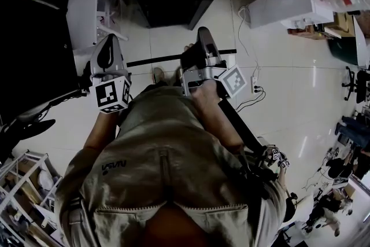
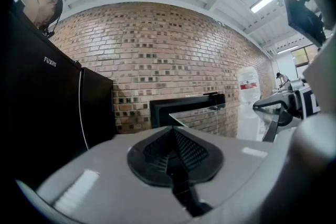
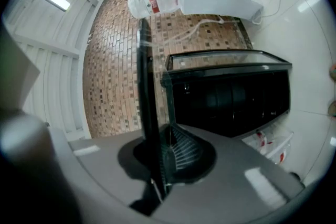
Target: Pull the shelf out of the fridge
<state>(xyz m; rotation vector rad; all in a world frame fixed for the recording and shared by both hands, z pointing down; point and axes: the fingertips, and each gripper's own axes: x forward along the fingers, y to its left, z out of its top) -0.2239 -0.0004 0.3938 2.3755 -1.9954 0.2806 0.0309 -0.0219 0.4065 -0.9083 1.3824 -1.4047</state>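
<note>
Shelf [image 3: 143,76]: looks out of fridge [image 3: 231,99], held in air before it.
My right tool [image 3: 159,168]: pinching dark edge trim, sturdier hold than bare glass.
My left tool [image 2: 173,160]: pressed together, empty, spare.

My right gripper [image 3: 161,165] was matt grey plastic with ribbed black pads [image 3: 184,152]. The shelf [image 3: 143,86] was smooth clear glass. The floor tiles [image 1: 289,101] were glossy, the brick wall [image 2: 157,50] rough.

**What I can't make out**

Head view: fridge [image 1: 167,8] interior all black, unreadable. Shelf [image 1: 179,57] glass near invisible; only its dark trim shows. My torso [image 1: 167,170] covers the floor [image 1: 289,95] beneath. Right gripper view: trim hides part of my right gripper [image 3: 157,162].
</note>
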